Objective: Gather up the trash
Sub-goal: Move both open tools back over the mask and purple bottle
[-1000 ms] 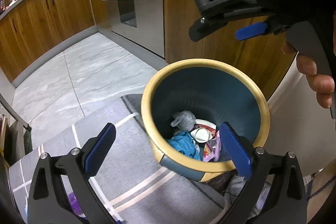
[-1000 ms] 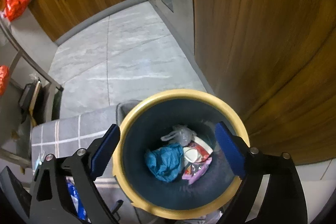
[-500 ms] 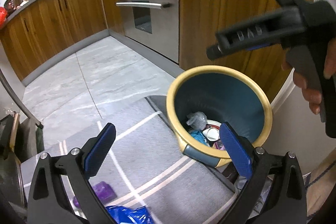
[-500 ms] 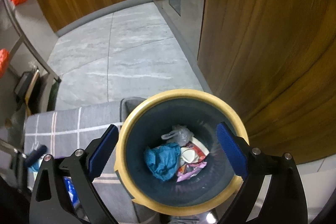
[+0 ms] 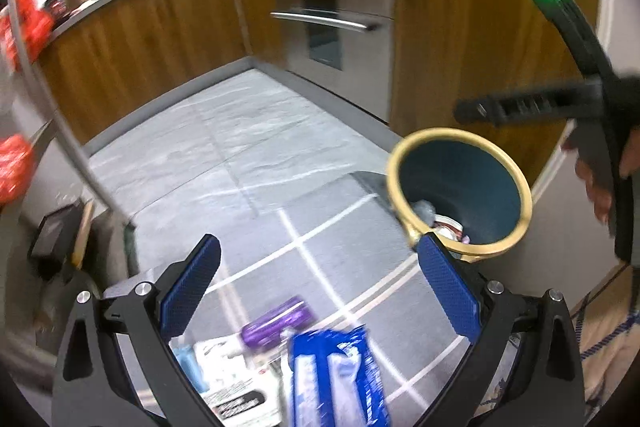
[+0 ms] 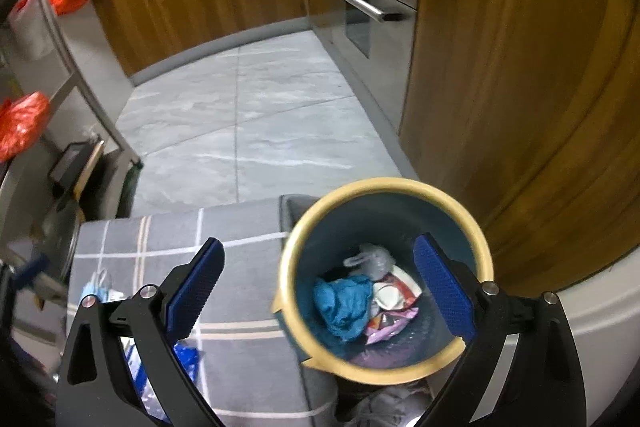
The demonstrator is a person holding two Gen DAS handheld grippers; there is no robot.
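A blue bin with a yellow rim point(image 6: 404, 187) point(image 5: 436, 135) stands at the rug's corner, holding a teal wad point(image 6: 344, 303), a grey bag point(image 6: 372, 261) and wrappers. My right gripper point(image 6: 320, 283) hangs open above the bin's left side, nothing between its fingers. My left gripper point(image 5: 316, 281) is open over the rug, to the left of the bin. Below it lie a blue and white wrapper point(image 5: 334, 375), a purple packet point(image 5: 276, 319) and a white printed packet point(image 5: 232, 383). The right gripper's body, held by a hand point(image 5: 600, 183), shows at the right of the left wrist view.
A grey rug with white lines point(image 5: 320, 227) point(image 6: 160, 239) covers the floor by wooden cabinets point(image 6: 520, 67) and an oven point(image 5: 328, 15). A metal rack with orange bags point(image 6: 20, 123) stands at the left. More litter lies on the rug's left part point(image 6: 100, 291).
My left gripper has swung left and back from the bin, bringing the litter on the rug into view. My right gripper has drifted left and up over the bin.
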